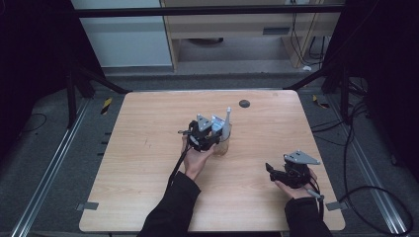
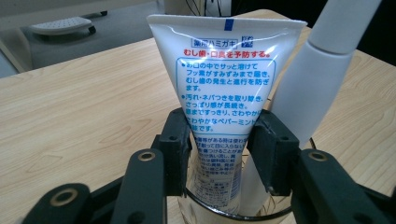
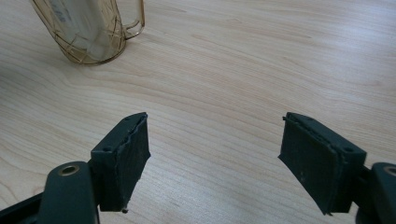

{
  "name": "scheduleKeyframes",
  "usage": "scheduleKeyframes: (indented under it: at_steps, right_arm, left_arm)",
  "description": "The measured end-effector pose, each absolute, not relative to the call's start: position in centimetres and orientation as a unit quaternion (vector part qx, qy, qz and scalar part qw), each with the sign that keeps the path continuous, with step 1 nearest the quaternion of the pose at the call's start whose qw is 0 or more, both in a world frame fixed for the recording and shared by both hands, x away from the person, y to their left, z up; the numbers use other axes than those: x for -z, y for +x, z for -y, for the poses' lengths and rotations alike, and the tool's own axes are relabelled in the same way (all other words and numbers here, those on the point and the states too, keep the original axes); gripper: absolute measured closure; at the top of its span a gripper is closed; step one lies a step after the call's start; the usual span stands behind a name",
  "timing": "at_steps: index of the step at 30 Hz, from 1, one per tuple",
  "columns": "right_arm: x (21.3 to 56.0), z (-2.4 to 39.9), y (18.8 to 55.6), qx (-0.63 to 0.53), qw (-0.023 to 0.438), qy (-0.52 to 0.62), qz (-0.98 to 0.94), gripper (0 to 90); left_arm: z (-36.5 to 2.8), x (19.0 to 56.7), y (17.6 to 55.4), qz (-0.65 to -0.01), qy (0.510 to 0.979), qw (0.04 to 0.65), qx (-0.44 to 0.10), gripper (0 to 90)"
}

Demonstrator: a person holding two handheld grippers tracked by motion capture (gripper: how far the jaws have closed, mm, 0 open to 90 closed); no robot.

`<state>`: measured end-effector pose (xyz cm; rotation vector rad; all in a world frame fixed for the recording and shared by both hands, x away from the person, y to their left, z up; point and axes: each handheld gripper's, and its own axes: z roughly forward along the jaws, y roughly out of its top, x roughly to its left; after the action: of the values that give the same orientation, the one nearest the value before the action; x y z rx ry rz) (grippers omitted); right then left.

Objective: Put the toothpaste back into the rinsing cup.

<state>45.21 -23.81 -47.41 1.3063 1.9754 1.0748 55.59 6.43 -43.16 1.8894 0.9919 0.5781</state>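
A white toothpaste tube (image 2: 219,84) with blue and red print stands upright in an amber-tinted glass mug (image 2: 233,217), next to a white toothbrush handle (image 2: 308,93). My left gripper (image 2: 218,135) straddles the tube just above the mug's rim. Its pads (image 2: 180,149) sit at the tube's two edges without visibly squeezing it. From above, the left gripper (image 1: 205,131) hovers against the mug (image 1: 221,147) at the table's middle, with the tube (image 1: 217,121) and the toothbrush (image 1: 227,121) sticking up. My right gripper (image 1: 271,170) rests low at the front right, open and empty, and in its own view (image 3: 215,149) the mug (image 3: 93,37) stands far off.
The wooden table (image 1: 148,148) has a small black round disc (image 1: 244,103) near its far edge. Black frame legs and cables flank the table on both sides, and a cabinet stands beyond it.
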Motion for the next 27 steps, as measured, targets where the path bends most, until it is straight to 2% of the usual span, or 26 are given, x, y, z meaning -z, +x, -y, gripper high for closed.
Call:
scheduleKeyframes:
  at_steps: [8,11,18,27]
  right_arm:
    - [47.4,23.8,45.2,-0.397,0.268,0.484,-0.732,23.7]
    - [47.4,23.7,45.2,-0.398,0.268,0.483,-0.732,23.7]
    - [47.3,23.8,45.1,-0.399,0.268,0.485,-0.731,23.7]
    - [47.1,23.9,44.8,-0.401,0.272,0.484,-0.729,23.4]
  left_arm:
    - [-6.9,42.3,55.1,-0.398,0.764,0.447,-0.243,50.5]
    - [-7.4,41.6,54.8,-0.391,0.761,0.454,-0.248,53.7]
    - [-9.3,40.4,53.2,-0.387,0.772,0.447,-0.236,53.2]
    - [-13.0,39.3,50.8,-0.362,0.79,0.411,-0.275,48.8]
